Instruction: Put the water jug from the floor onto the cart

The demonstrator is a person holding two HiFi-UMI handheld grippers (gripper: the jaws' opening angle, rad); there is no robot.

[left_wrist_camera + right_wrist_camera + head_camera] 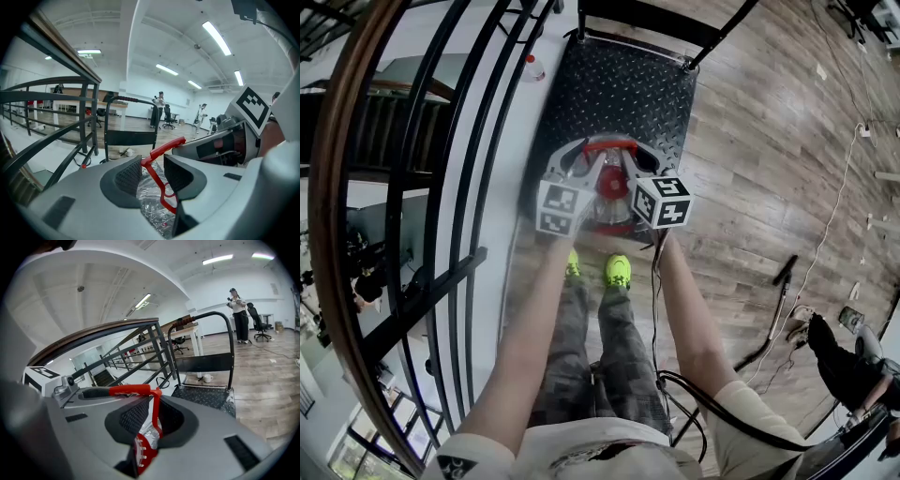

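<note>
The clear water jug (610, 204) with its red cap and red handle (610, 145) is at the near edge of the cart's black diamond-plate deck (623, 84). Both grippers meet at the handle. In the left gripper view, my left gripper (152, 171) is open: the handle's red upright (157, 180) stands loose between the wide jaws, above the jug's crinkled clear plastic (151, 208). My right gripper (153, 420) is shut on the handle's other upright, under the red crossbar (133, 390). Whether the jug rests on the deck is hidden.
A black stair railing (441, 187) with a wooden handrail runs close along the left. The cart's push bar (211, 315) rises at its far end, and a white cup (207, 378) stands there. Cables (830, 225) trail over the wooden floor at the right. My shoes (617, 270) are just behind the jug.
</note>
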